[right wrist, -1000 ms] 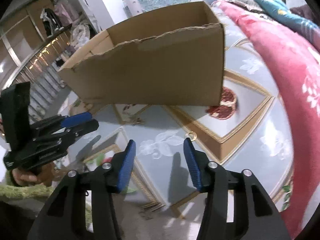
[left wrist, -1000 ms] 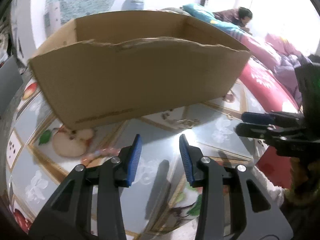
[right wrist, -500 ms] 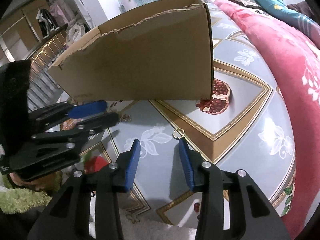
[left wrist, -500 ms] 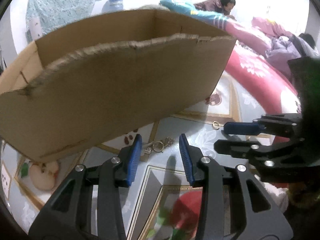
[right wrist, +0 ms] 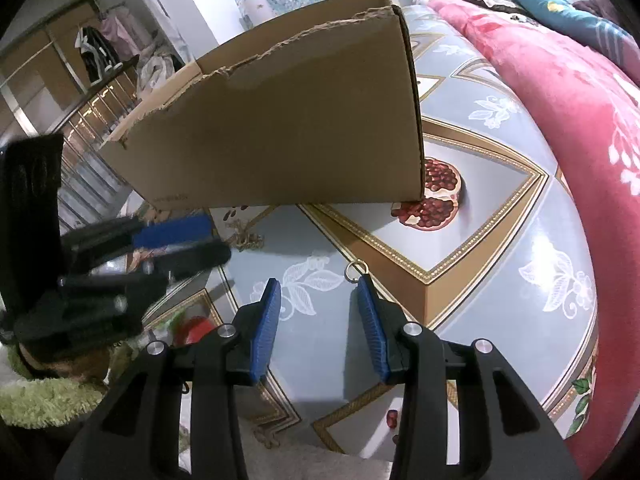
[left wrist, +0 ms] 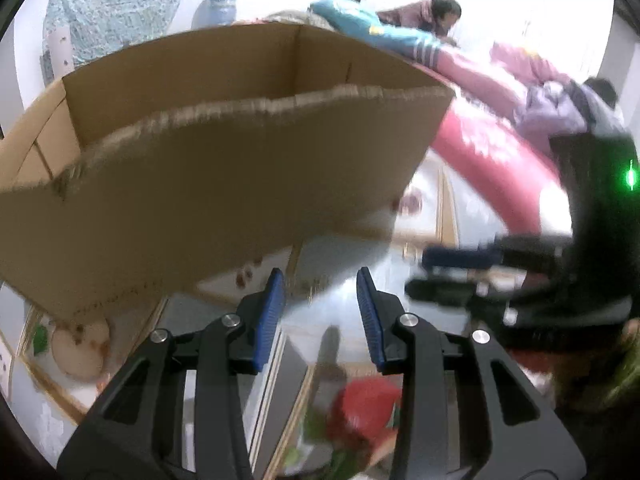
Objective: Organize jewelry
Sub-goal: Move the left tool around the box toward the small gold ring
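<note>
A small gold ring (right wrist: 356, 270) lies on the patterned tablecloth (right wrist: 500, 240), just ahead of my right gripper's (right wrist: 318, 292) right fingertip. The jaws stand open and nothing is between them. A tangled gold jewelry cluster (right wrist: 245, 240) lies near the foot of the cardboard box (right wrist: 280, 140), right in front of my left gripper (right wrist: 218, 240). The left wrist view is blurred. There my left gripper (left wrist: 320, 284) is open, with nothing I can make out between its blue pads. The box (left wrist: 200, 200) looms close behind, and my right gripper (left wrist: 416, 276) reaches in from the right.
A red floral blanket (right wrist: 560, 100) runs along the table's right side. A person (left wrist: 432, 20) leans on bedding in the far background. A green fuzzy sleeve (right wrist: 40, 400) shows at the lower left, and shelves with clothes (right wrist: 100, 60) stand beyond the box.
The left wrist view has swung right along the box and is now blurred. My right gripper's jaws narrowed a little, and it moved in until the gold ring lies at its right fingertip.
</note>
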